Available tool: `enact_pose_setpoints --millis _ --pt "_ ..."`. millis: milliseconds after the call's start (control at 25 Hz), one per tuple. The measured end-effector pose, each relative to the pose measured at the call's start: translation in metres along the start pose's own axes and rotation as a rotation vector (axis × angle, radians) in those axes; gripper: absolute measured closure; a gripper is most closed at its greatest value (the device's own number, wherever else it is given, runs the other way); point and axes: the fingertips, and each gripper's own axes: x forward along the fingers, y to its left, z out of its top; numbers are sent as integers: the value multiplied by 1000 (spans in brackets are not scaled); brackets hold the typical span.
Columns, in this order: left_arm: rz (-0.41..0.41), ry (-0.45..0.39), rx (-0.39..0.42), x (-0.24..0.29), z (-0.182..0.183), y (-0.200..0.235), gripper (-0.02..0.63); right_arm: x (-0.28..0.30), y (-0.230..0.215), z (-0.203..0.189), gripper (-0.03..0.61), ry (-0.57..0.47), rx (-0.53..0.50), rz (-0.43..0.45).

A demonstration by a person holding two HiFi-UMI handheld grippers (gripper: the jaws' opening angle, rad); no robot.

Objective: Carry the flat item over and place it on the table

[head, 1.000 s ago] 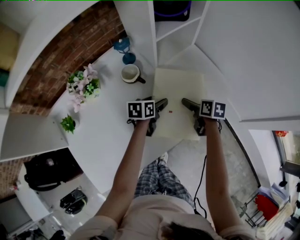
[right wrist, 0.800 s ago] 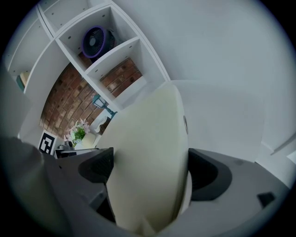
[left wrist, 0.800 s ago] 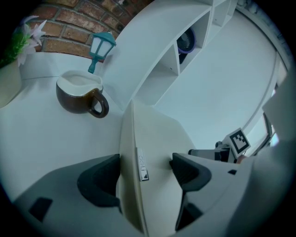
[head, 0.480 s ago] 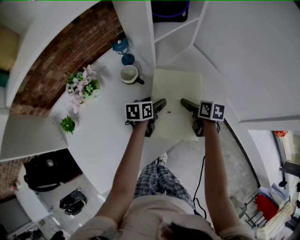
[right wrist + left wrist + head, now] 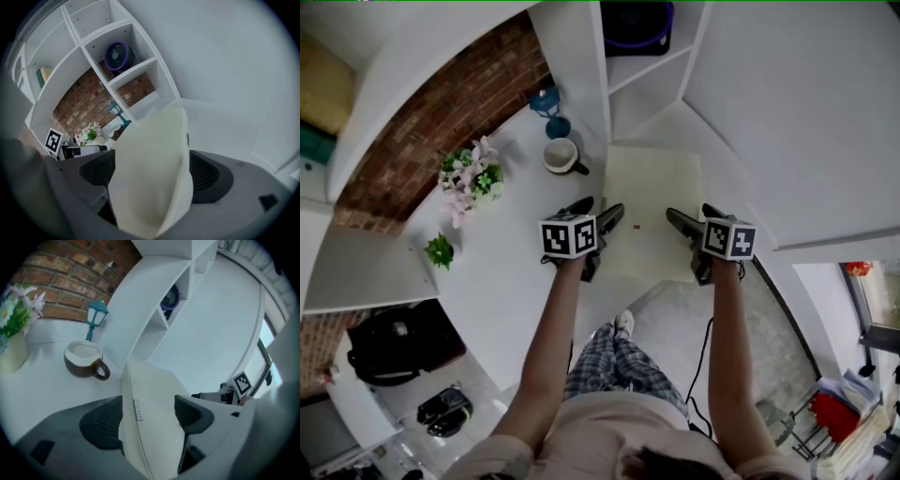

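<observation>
Above the white table [image 5: 502, 272], left tongs [image 5: 597, 210] and right tongs [image 5: 689, 216] clamp a cream mat [image 5: 652, 183].

No legible text, small tag [image 5: 137, 409] on the edge of the flat item [image 5: 157, 399] too blurred to read

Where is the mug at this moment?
In the head view, the mug stands on the white table, left of the flat item, beside the blue lantern.

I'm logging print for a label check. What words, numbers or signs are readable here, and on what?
Tag on the edge of the flat item: print too blurred to read.
Left marker cube, right marker cube: black-and-white square patterns, no letters.
Nothing else shows text.
</observation>
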Motion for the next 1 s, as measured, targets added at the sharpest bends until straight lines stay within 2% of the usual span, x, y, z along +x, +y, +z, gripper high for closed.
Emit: enact_pose_setpoints --millis 120,280,400,600,800,880,1000 --pt "-13 -72 96 -25 16 -15 273 -29 12 13 83 -95 -74 12" --pt "-38 -200 186 -63 42 -40 278 -77 32 35 151 -282 -206 7" --pt "-39 -294 236 -94 57 -55 365 -111 48 46 244 -403 -287 -19" --pt "-10 -416 321 -141 72 -72 466 -160 67 53 384 -558 -367 -101" --pt "24 -501 370 -175 76 -85 540 -201 86 55 470 -685 -430 -147" --pt "39 -536 385 -186 76 -87 558 -215 92 55 510 -745 -443 -157" --pt "45 -574 404 -200 74 -93 573 -231 95 50 536 -795 -441 -183"
